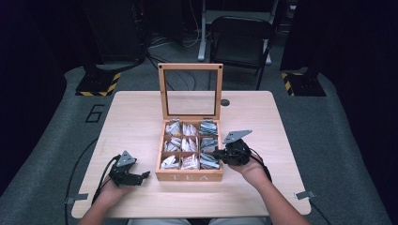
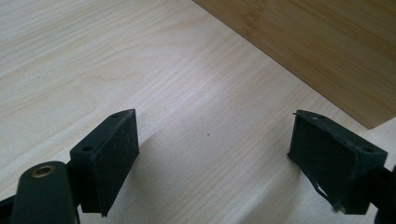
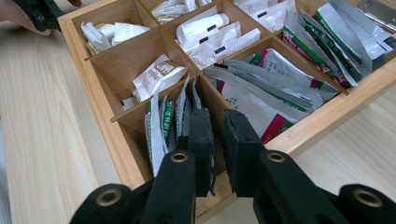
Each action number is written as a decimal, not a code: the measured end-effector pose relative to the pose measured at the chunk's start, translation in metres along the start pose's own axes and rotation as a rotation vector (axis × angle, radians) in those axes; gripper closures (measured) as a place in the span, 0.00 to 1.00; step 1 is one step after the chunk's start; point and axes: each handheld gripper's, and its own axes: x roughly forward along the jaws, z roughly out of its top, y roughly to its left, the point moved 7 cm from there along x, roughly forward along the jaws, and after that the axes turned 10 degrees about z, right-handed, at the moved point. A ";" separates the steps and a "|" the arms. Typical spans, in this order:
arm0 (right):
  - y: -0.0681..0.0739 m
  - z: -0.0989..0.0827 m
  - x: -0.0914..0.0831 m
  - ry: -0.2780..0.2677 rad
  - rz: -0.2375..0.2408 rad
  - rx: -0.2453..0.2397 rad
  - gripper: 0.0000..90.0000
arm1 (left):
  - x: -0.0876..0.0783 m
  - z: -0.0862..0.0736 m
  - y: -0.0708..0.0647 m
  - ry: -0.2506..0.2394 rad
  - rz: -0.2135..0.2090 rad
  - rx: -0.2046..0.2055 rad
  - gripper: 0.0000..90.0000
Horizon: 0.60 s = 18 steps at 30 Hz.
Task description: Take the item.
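floor: grey carpet (image 1: 328, 140) | furniture: folding chair (image 1: 240, 40), wooden table (image 1: 136, 122) | surroundings: dark

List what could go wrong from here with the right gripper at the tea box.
1. The right gripper has its nearly closed jaws down among tightly packed sachets; it may pinch several at once, or none.
2. Its jaws straddle a divider, so closing could clamp wood instead of a sachet.
3. The left gripper rests open beside the tea box without holding it; a snagged pull might drag the box.

Black jaws, brass-ringed screw holes
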 end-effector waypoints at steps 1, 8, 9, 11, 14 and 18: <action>0.000 0.000 0.000 0.002 0.001 -0.001 0.92 | 0.000 0.000 0.000 0.002 -0.003 -0.004 0.17; -0.002 -0.002 0.004 0.018 -0.001 -0.002 0.95 | 0.000 0.000 -0.001 -0.004 -0.001 -0.013 0.17; -0.002 -0.002 0.004 0.020 0.001 -0.002 0.96 | 0.000 0.000 -0.001 -0.003 0.000 -0.011 0.17; -0.003 -0.003 0.005 0.018 -0.004 -0.003 0.97 | 0.000 0.000 0.000 -0.003 0.001 -0.009 0.17; -0.004 -0.003 0.006 0.018 -0.004 0.004 0.97 | 0.000 0.000 0.000 0.000 -0.001 -0.005 0.17; -0.003 -0.003 0.008 0.022 0.001 0.003 0.97 | 0.000 0.000 -0.001 -0.003 -0.001 -0.011 0.17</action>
